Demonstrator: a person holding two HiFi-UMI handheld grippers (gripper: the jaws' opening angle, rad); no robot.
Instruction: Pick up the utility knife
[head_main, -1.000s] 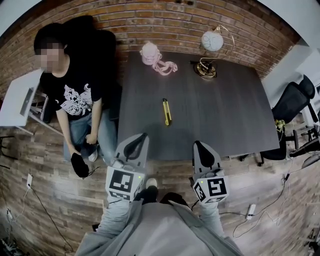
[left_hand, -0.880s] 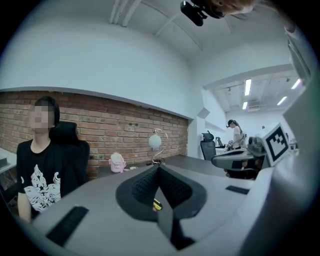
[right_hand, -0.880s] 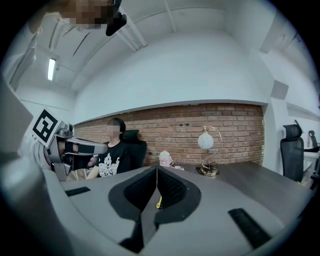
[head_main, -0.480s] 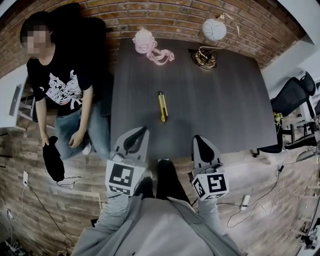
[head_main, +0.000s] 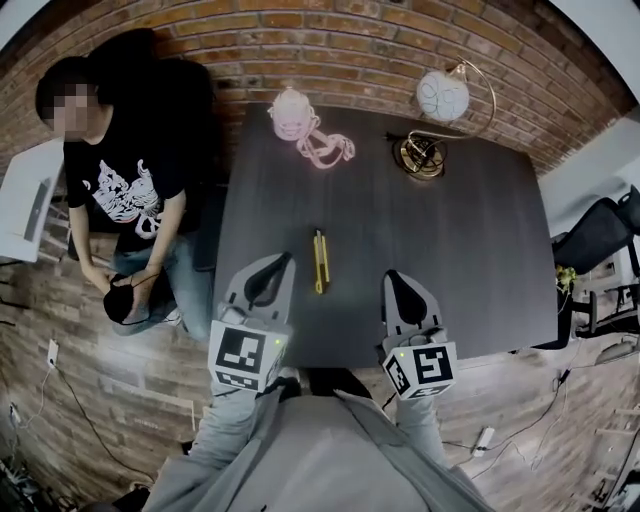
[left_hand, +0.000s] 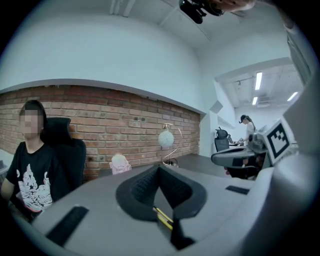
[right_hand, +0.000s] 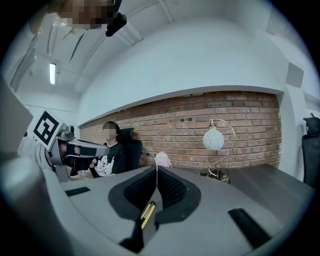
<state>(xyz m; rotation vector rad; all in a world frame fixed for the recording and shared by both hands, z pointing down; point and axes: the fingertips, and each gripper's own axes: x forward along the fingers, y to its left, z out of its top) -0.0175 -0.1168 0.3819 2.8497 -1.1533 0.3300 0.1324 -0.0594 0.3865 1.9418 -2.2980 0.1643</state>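
Brick wall (head_main: 360, 50) closes off the far side of a dark grey table (head_main: 450, 260), seen whole only in the head view. That view alone also shows the wood-pattern floor (head_main: 90, 400) with its cables. A seated person (head_main: 125, 190) in a black printed shirt is beside the table's left edge.

At the table's far edge stand a pink object (head_main: 293, 112) and a globe lamp (head_main: 442, 97) on a brass base.

The utility knife (head_main: 319, 262), yellow with a dark strip, lies flat on the table toward its near edge. It is between the two grippers and closer to the left one, touching neither. Its long axis runs from the near edge toward the brick wall, almost straight up the head view. Which end carries the blade cannot be made out.

Left gripper (head_main: 289, 257): jaws closed tip to tip, nothing held. Its own view shows the knife (left_hand: 163, 218) only as a yellow sliver through the gap below the meeting pads. It also shows a lit office area (left_hand: 250, 100) past the end of the wall, which the head view lacks.

Right gripper (head_main: 389, 274): jaws likewise closed and empty. Its own view shows the knife (right_hand: 147, 214) through the same gap. The left gripper's marker cube (right_hand: 47, 127) appears at that view's left edge.
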